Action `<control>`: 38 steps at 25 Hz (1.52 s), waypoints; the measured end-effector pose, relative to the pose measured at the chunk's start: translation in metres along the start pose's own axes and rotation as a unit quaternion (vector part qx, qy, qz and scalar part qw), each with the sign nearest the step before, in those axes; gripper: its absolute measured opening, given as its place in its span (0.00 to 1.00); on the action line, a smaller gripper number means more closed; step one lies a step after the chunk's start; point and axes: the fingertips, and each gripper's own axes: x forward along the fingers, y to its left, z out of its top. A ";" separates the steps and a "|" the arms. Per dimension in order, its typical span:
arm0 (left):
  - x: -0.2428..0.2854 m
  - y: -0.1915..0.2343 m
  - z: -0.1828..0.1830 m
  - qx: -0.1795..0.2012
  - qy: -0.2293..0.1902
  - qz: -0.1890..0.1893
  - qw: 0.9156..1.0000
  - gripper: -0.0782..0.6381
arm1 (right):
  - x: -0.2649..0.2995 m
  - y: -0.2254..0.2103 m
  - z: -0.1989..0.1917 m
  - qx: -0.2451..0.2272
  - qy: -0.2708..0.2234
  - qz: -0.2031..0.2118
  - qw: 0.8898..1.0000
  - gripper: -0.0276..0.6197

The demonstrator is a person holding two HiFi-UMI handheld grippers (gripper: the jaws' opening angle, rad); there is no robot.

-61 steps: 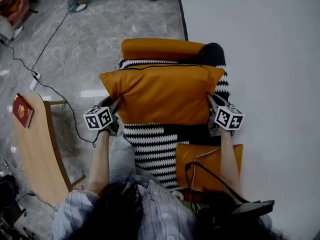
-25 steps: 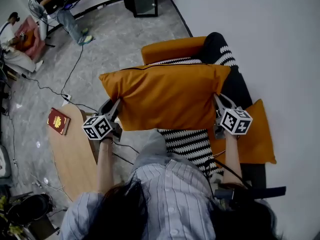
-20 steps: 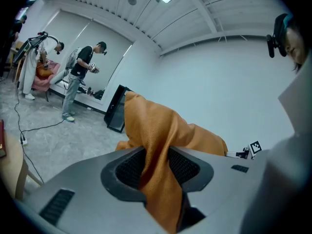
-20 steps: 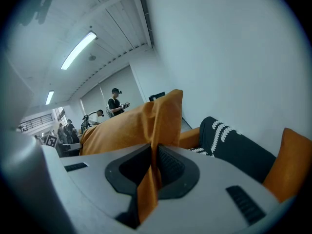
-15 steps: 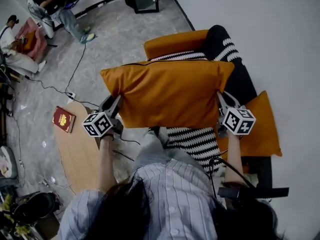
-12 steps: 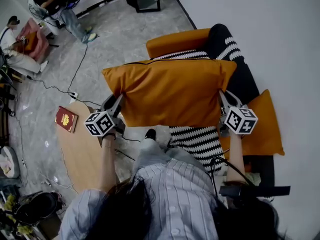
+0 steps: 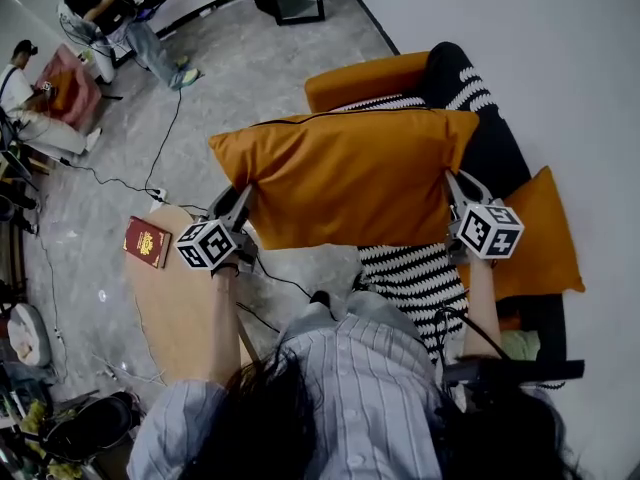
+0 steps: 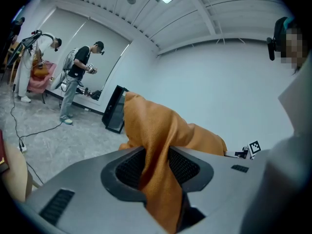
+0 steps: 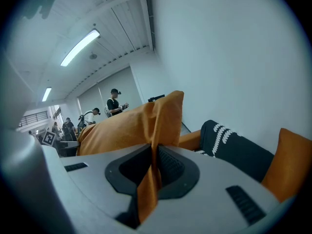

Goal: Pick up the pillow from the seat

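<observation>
A large orange pillow [image 7: 350, 173] hangs in the air above the seat [image 7: 420, 278], stretched between my two grippers. My left gripper [image 7: 243, 205] is shut on the pillow's left corner; its own view shows the orange fabric [image 8: 155, 165] pinched between the jaws [image 8: 157, 165]. At the opposite corner my right gripper [image 7: 455, 185] is shut on the pillow, and a thin fold of cloth [image 9: 152, 174] is clamped between its jaws in the right gripper view. The seat has a black-and-white patterned cover.
A second orange cushion [image 7: 545, 238] lies on the seat at the right, against the white wall [image 7: 560, 68]. The orange armrest [image 7: 365, 76] is behind the pillow. A wooden side table [image 7: 185, 308] with a red book [image 7: 147, 242] stands at the left. Cables cross the floor; people stand far back.
The pillow, held at both corners, has shifted a little right and up in the head view. The seat and second cushion have slid further right; the side table shows more.
</observation>
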 end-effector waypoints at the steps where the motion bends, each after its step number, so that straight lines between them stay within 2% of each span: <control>1: -0.005 0.004 0.002 0.002 -0.001 -0.003 1.000 0.34 | -0.001 0.007 -0.002 0.001 -0.003 -0.003 1.000 0.12; 9: -0.055 0.039 0.014 0.010 -0.004 -0.027 1.000 0.34 | -0.013 0.069 -0.023 0.001 -0.015 -0.023 1.000 0.12; 22: -0.146 0.091 0.015 0.009 0.003 -0.066 0.998 0.34 | -0.067 0.177 -0.084 0.009 -0.022 -0.064 0.998 0.12; 31: -0.162 0.071 -0.016 0.009 0.021 -0.100 0.995 0.34 | -0.132 0.186 -0.122 0.023 -0.031 -0.104 0.994 0.12; 38: -0.170 0.025 -0.033 0.018 0.018 -0.112 0.993 0.34 | -0.183 0.163 -0.132 0.030 -0.038 -0.117 0.992 0.12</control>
